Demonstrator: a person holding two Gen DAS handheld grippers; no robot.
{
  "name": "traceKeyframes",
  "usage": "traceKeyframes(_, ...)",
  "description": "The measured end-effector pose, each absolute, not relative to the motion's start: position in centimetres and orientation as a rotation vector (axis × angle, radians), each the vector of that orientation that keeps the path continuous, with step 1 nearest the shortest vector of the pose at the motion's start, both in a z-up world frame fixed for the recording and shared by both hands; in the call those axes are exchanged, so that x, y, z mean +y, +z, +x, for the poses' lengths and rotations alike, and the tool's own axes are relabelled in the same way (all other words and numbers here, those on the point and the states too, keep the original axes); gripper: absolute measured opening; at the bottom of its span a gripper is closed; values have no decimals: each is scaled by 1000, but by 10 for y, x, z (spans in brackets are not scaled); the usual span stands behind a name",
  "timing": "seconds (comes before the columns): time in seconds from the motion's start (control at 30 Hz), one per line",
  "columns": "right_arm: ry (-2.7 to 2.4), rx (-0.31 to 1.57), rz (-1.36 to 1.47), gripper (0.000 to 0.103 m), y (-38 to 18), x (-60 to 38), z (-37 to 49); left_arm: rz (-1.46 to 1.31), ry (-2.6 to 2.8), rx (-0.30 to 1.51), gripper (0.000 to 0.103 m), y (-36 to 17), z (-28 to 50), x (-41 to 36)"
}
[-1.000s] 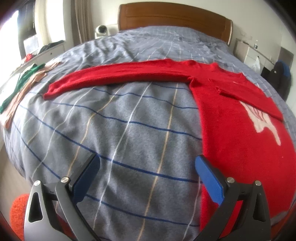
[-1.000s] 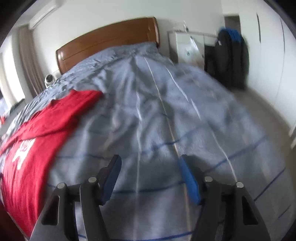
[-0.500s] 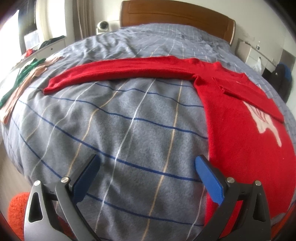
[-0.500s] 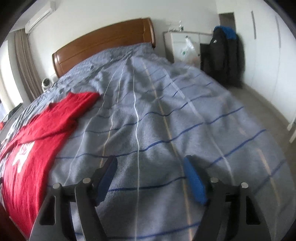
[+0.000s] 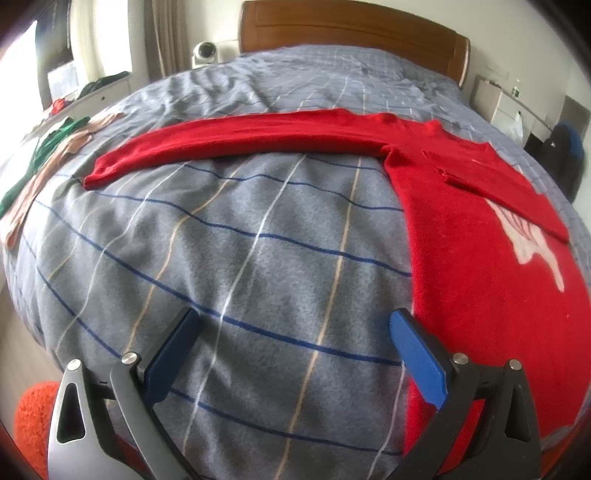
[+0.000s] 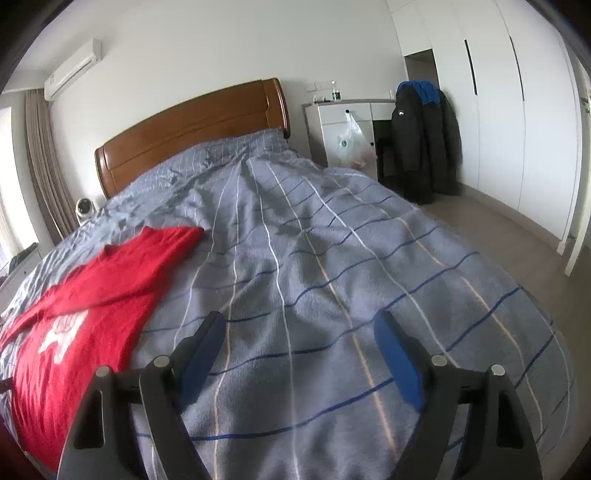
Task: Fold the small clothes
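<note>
Bedroom; grey striped bedspread [image 5: 240, 236] covering the bed.
- Left gripper [image 5: 293, 332]: nearest in the left wrist view, blue pads spread wide apart, nothing between them, above bare bedspread; its right pad sits just beside the sweater's edge.
- Right gripper [image 6: 299, 332]: fingers likewise wide apart and holding nothing, over bare bedspread, well clear of the garment.
- Red sweater [image 5: 480, 258]: laid flat; one sleeve stretched out sideways, the other folded across the chest; white motif on the front.
- Green and beige garments [image 5: 40, 158]: far left edge of bed.
- Wooden headboard [image 5: 351, 29]: farthest.
- Dark jacket [image 6: 421, 144]: hung near white drawers.
</note>
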State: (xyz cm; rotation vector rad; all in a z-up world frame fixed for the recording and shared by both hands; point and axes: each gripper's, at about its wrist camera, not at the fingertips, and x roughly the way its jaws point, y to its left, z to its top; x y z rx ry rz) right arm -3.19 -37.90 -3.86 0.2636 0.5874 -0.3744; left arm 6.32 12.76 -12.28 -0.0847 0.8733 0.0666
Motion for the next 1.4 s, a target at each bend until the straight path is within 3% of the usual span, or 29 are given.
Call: traceKeyframes(1.4,-360,674,205,82,-54,-366,-18,-93,69,878,102,-124,62,132)
